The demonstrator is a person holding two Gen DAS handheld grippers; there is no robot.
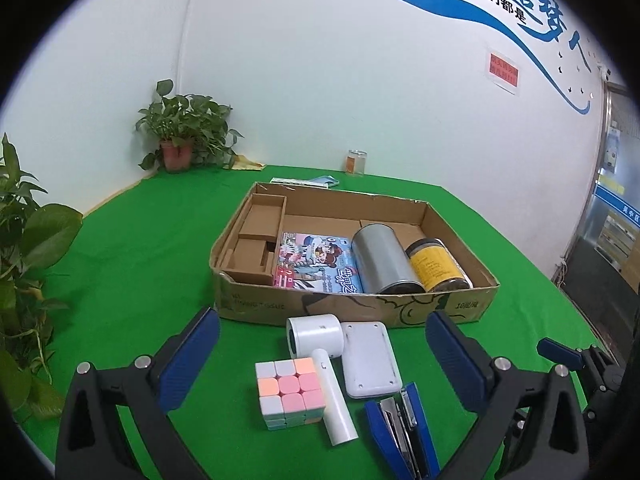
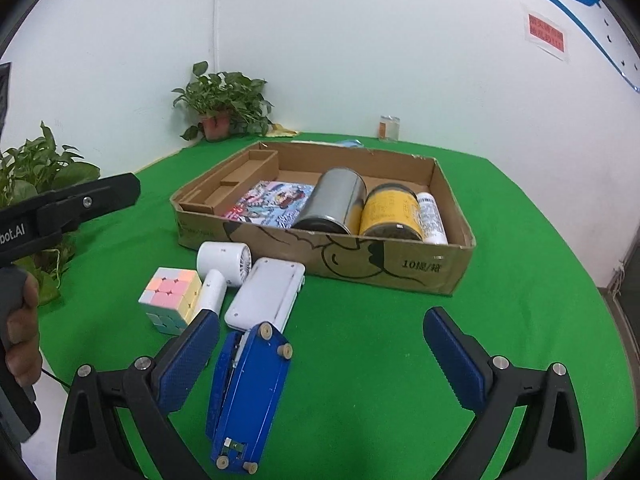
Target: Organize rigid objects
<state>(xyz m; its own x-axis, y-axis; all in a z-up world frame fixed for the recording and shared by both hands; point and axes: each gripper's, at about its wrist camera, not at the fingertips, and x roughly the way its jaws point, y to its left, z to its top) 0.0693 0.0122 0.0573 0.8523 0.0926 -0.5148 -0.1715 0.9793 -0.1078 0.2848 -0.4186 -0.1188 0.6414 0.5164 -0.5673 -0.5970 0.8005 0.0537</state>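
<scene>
A cardboard box (image 1: 256,308) (image 2: 400,266) stands on the green table. In it lie a comic book (image 1: 316,262) (image 2: 276,200), a silver can (image 1: 384,258) (image 2: 334,200), a yellow-labelled jar (image 1: 438,266) (image 2: 390,210) and a white bottle (image 2: 431,216). In front of the box lie a pastel cube (image 1: 288,394) (image 2: 172,298), a white handheld fan (image 1: 320,348) (image 2: 222,266), a white flat device (image 1: 370,360) (image 2: 266,296) and a blue stapler (image 1: 404,424) (image 2: 248,392). My left gripper (image 1: 322,356) is open above these items. My right gripper (image 2: 320,360) is open, the stapler by its left finger.
Potted plants stand at the back left (image 1: 184,136) (image 2: 224,100) and at the left edge (image 1: 24,240). A small glass jar (image 1: 355,162) (image 2: 389,127) stands by the wall. The box has small cardboard compartments (image 1: 260,236) on its left side.
</scene>
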